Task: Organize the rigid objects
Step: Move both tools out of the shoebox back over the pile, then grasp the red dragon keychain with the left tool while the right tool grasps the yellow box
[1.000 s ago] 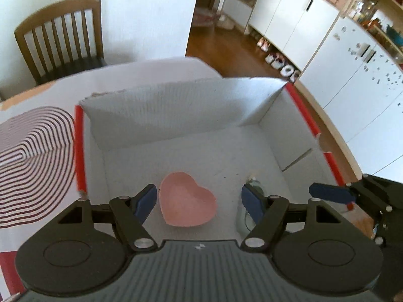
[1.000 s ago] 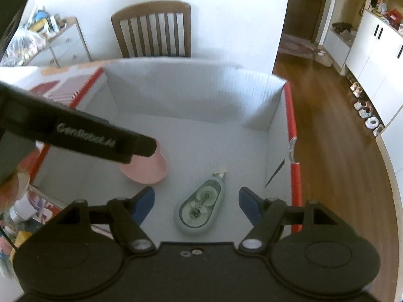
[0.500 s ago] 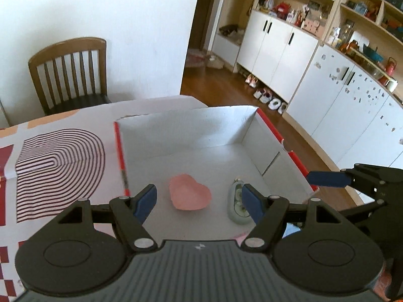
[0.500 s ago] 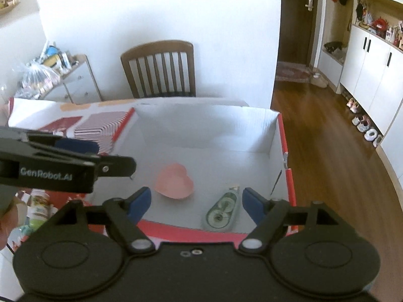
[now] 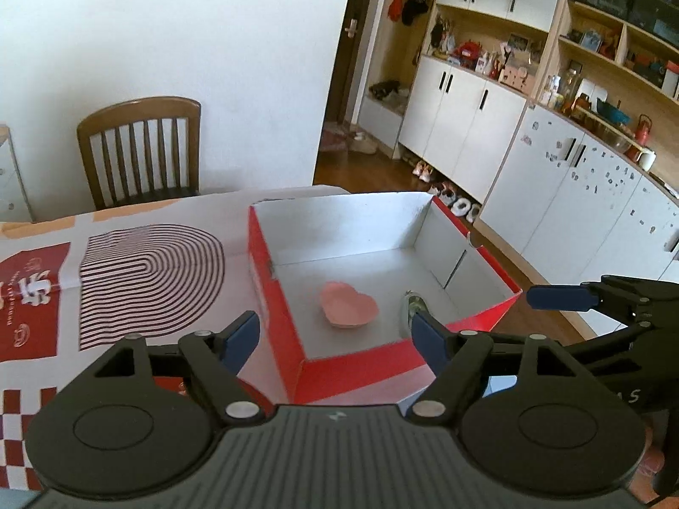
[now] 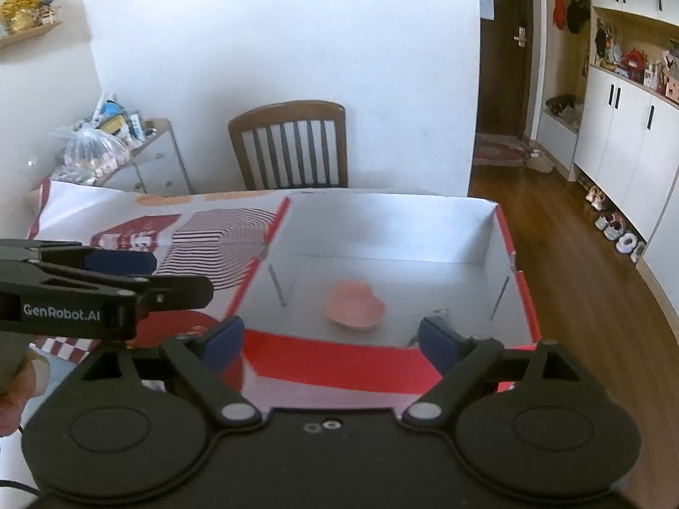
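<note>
Left wrist view: left claw (image 5: 335,337) opening, empty; right claw (image 6: 326,341) opening too (nothing between), above the box (image 5: 352,367).

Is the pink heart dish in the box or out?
In. The pink heart dish lies on the white floor of the red box, inside its walls, near a tape dispenser; neither tongs touch it.

quick count: one red box (image 5: 352,369) with white inside, just ahead of fingers. inside it: one pink heart dish (image 5: 349,311), one tape dispenser (image 5: 411,311), half hidden behind right-side finger. one patterned cloth (image 5: 148,271) on surface, one wooden chair (image 5: 140,148) far beyond fingers.
</note>
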### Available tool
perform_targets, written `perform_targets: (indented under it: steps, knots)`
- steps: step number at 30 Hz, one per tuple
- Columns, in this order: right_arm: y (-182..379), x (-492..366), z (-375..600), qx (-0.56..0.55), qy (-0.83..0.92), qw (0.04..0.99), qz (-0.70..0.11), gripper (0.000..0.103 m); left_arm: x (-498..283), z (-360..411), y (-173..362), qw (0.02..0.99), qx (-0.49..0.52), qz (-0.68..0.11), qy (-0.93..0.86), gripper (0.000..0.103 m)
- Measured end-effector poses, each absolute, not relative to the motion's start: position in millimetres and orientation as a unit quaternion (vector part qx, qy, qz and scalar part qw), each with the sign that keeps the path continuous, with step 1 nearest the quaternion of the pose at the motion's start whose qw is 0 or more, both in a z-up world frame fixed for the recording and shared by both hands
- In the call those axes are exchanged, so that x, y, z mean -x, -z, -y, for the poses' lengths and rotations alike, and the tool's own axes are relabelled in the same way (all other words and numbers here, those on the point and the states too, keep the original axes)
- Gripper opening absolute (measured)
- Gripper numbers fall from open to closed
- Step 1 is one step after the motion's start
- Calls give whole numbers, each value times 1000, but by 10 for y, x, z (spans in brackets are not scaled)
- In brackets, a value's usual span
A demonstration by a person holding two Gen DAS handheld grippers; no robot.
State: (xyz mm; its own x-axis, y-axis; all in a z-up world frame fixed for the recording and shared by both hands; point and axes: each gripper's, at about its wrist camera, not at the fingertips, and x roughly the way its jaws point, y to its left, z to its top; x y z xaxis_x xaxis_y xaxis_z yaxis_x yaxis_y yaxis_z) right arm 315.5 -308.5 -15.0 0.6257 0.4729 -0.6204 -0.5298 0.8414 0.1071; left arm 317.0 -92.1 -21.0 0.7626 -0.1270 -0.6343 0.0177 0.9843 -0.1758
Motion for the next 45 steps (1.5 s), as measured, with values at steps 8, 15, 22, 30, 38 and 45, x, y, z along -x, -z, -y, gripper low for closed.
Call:
perform_targets:
  steps: [8, 15, 22, 30, 38, 45]
  knots:
    - [83, -2707, 2872, 45, -302, 905, -295, 103, -2689, 662, 163, 944, 77, -319, 31, 82]
    - [129, -2381, 2671, 40, -313, 903, -292, 103, -2279, 398, 149, 950, 67, -304, 14, 89]
    - [261, -2152, 2498, 39, -309, 899, -307, 103, -1876, 48, 229, 953, 95, -288, 21, 100]
    - [451, -1942, 2212, 48, -307, 894, -323, 103, -1572, -247, 522, 949, 111, -296, -7, 103]
    - [729, -1887, 1944, 59, -286, 894, -339, 103, -1368, -438, 978, 940, 90, -320, -71, 103]
    - [939, -1912, 1799, 70, -282, 885, -363, 102, -1237, -497, 1354, 928, 88, -359, -47, 103]
